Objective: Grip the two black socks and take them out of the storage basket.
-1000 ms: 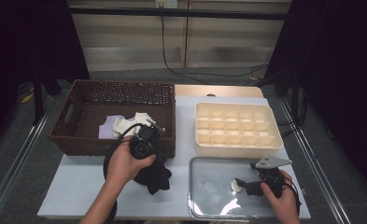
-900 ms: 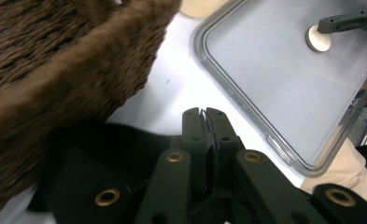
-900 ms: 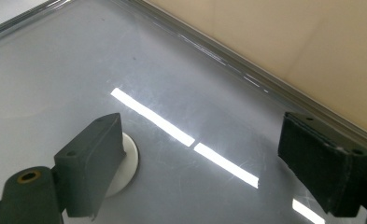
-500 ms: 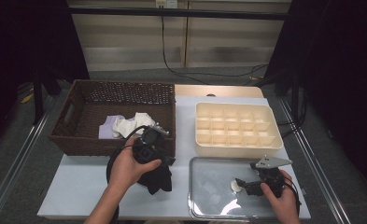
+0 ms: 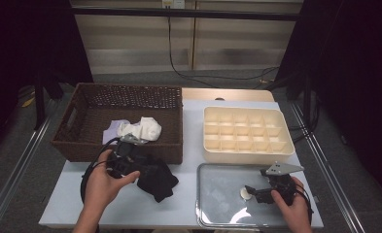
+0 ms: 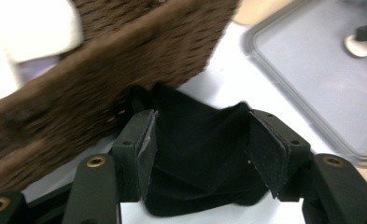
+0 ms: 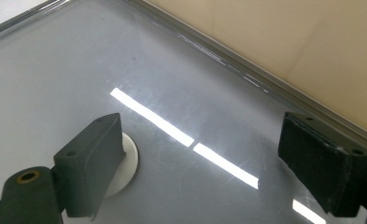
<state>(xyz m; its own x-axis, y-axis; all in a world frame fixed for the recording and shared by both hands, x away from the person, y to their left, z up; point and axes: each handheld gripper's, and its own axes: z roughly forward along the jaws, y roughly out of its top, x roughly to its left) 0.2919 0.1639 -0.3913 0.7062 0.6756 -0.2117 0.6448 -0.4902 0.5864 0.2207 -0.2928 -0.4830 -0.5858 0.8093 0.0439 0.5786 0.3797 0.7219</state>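
- While the left gripper (image 5: 130, 162) hovered low over the counter (image 5: 188, 208), its jaws stood apart, having just been opening; a black cloth (image 6: 197, 154) lay between them, the pads not pressing on it.
- Black cloth (image 5: 157, 180): crumpled on the counter, just in front of the wicker basket (image 5: 81, 145), touching or nearly touching its front wall; which of the two could not be told.
- Wicker basket: dark brown, at the left of the counter; held a white cloth (image 5: 142, 128) and a pale lilac cloth (image 5: 112, 131) side by side.
- Right gripper (image 5: 253, 191): released, jaws wide apart, resting low over the metal tray (image 5: 213, 218) at the right front of the counter.
- White disc (image 7: 125, 163): small and round, lying flat on the metal tray (image 7: 55, 70); sat just beside the gripper's left-hand jaw in the right gripper view, partly hidden behind it, not clamped.
- Cream compartment box (image 5: 247, 133): many small cells, behind the tray, well apart from the basket.
- Hands: left hand (image 5: 101, 187) wrapped around the left gripper's body; right hand (image 5: 293, 211) holding the right gripper from behind.
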